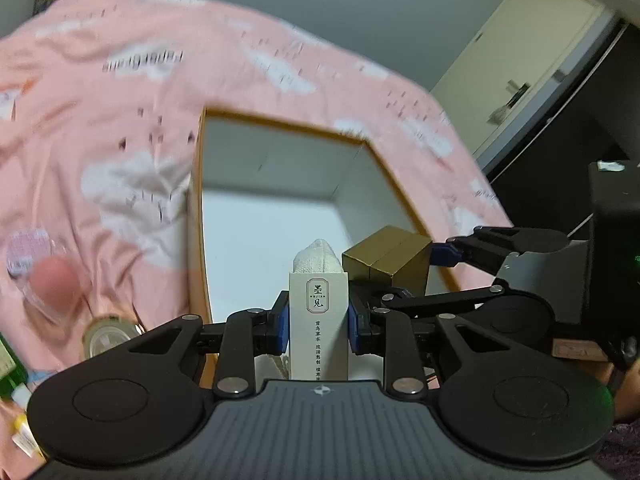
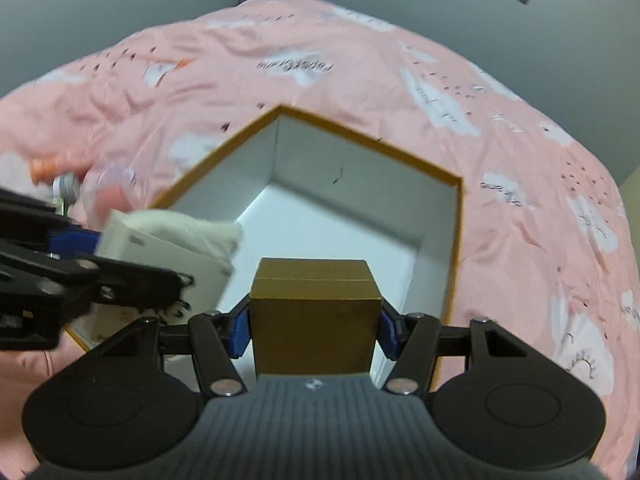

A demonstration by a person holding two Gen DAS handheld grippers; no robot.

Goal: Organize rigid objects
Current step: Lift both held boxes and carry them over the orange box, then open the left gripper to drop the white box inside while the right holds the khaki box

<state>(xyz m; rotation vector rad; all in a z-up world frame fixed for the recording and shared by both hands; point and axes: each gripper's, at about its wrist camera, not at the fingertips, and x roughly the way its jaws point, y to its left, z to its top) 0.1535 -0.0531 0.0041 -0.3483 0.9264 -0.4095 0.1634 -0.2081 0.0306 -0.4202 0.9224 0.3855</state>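
The left tongs are clamped on a slim white carton with a white cloth sticking out of its top. The right tongs are clamped on a gold box. Both things hang over the near part of an open tray with an orange rim and white inside, the carton to the left of the gold box. The tray lies on a bed with a pink cloud-print sheet. Blurred small bottles lie on the sheet left of the tray.
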